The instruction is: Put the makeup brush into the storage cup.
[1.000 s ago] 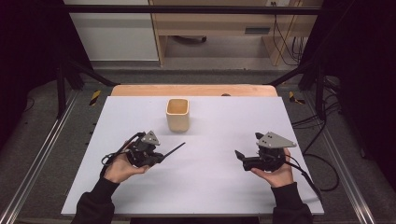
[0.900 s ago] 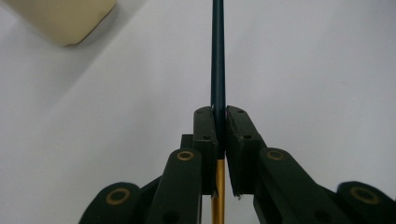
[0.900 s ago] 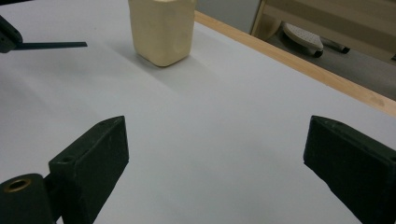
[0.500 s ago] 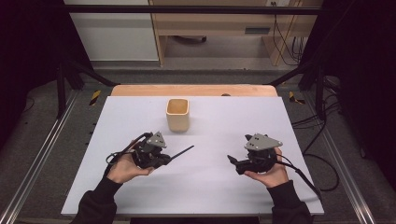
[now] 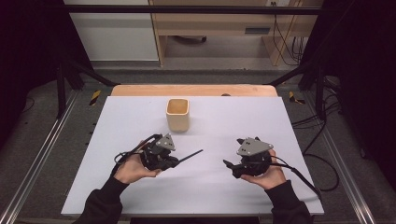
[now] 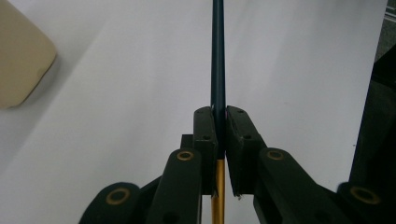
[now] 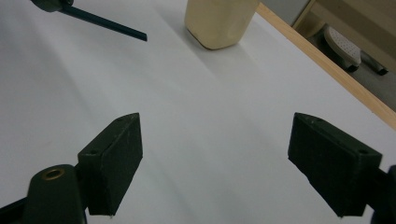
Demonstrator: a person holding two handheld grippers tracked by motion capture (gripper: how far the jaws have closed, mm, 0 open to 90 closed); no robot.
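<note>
The cup (image 5: 178, 114) stands on the table (image 5: 280, 186), behind and between both grippers.

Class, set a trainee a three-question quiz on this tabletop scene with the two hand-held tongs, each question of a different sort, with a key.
1. True or false: the left tongs are shut on a thin dark stick.
2. Which thing stands at the far middle of the white table? A) beige cup B) red bowl C) glass jar
3. Fill in: the right tongs hold ____ between their jaws.

Key
1. True; the stick juts out past the jaw tips.
2. A, the beige cup.
3. Nothing; their jaws stand apart, though they have just been closing.
</note>
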